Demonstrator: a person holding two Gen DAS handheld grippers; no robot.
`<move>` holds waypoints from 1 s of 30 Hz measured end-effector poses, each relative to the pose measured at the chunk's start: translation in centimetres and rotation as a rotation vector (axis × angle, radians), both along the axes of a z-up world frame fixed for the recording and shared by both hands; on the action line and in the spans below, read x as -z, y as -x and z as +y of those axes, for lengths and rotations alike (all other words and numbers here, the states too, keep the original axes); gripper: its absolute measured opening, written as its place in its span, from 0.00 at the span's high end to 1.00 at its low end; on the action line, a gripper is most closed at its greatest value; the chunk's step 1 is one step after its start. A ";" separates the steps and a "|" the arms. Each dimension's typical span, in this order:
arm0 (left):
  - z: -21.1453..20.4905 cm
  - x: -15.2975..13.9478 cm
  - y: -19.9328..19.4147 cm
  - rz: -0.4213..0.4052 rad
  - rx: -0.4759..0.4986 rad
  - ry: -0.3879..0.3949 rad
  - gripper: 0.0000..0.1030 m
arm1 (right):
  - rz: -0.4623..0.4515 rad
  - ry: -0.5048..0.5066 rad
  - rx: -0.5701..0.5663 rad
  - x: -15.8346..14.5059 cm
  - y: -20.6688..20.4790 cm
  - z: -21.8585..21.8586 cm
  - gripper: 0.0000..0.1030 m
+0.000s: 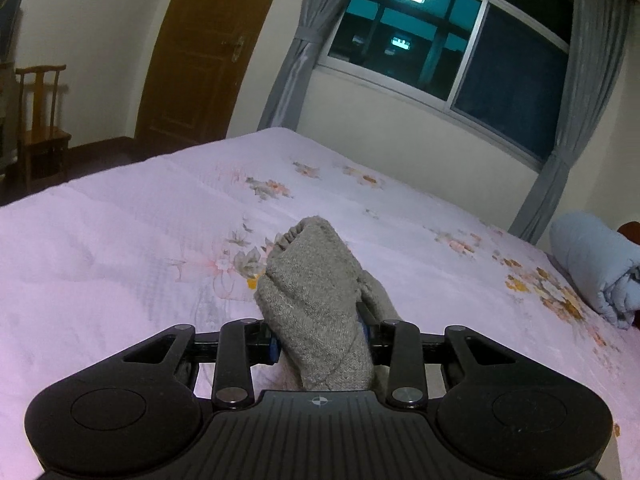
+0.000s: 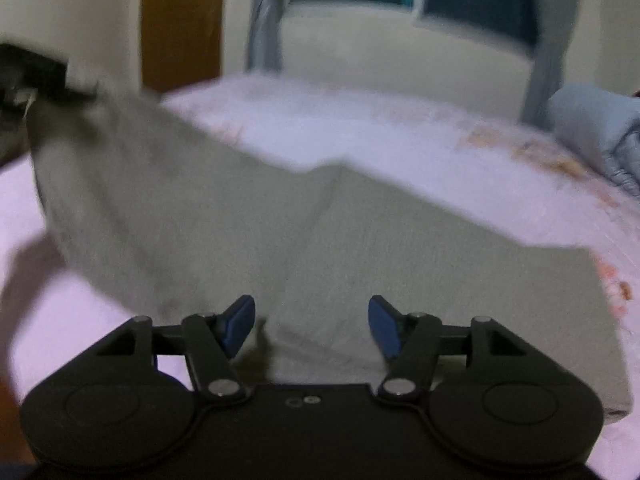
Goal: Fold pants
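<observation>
Left gripper (image 1: 320,344) fingers clamped on bunched grey pants (image 1: 316,304), lifted off bed (image 1: 120,240) to carry the fold; right gripper (image 2: 311,326) fingers apart, holding nothing, over flat part.

Floral pink bedsheet (image 1: 120,248) covers bed. Rolled light-blue quilt (image 1: 596,268) at its right edge, wooden chair (image 1: 40,120) near brown door (image 1: 200,52). Grey curtains (image 1: 292,68) flank window (image 1: 452,36); outside seemingly dark.

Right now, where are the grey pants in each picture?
Left wrist view: the grey knitted pants are bunched at bottom centre, pinched in the left gripper.
Right wrist view: they spread across the middle, over the pink bed.
Shared landmark: the rolled light-blue quilt at the right edge.
</observation>
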State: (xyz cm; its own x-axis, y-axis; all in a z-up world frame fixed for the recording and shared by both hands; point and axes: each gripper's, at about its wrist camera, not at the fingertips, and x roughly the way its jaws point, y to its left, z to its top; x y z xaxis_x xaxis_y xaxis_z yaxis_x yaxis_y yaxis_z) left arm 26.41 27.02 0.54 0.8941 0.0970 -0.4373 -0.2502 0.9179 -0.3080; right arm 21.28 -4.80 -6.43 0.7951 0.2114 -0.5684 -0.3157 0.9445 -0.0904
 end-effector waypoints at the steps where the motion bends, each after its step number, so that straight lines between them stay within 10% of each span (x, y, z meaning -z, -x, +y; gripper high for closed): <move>1: -0.2 -0.3 0.0 0.001 0.000 -0.002 0.66 | 0.044 0.043 -0.015 0.8 -0.6 0.3 0.43; 4: -1.6 -1.5 0.1 -0.002 0.008 -0.036 0.66 | 0.080 0.074 -0.070 1.5 -1.2 0.6 0.41; 10: -8.7 -6.1 0.1 -0.070 0.089 -0.194 0.66 | -0.056 -0.483 0.169 -4.1 0.4 -11.4 0.18; 15: -21.0 -8.6 -1.9 -0.114 0.279 -0.281 0.66 | -0.089 -0.612 0.350 -5.4 0.7 -21.7 0.19; 23: -41.5 0.3 -3.3 0.047 0.598 -0.345 0.64 | -0.093 -0.622 0.536 -3.9 4.7 -34.7 0.18; 26: -45.4 3.6 -1.7 0.113 0.739 -0.371 0.43 | -0.064 -0.631 0.590 -2.5 5.6 -37.6 0.18; 28: -45.5 2.5 1.1 0.037 0.720 -0.399 0.09 | -0.061 -0.650 0.621 -2.0 5.9 -38.7 0.17; 30: -43.3 0.6 2.9 -0.035 0.654 -0.380 0.00 | -0.061 -0.686 0.616 -1.6 5.9 -39.5 0.17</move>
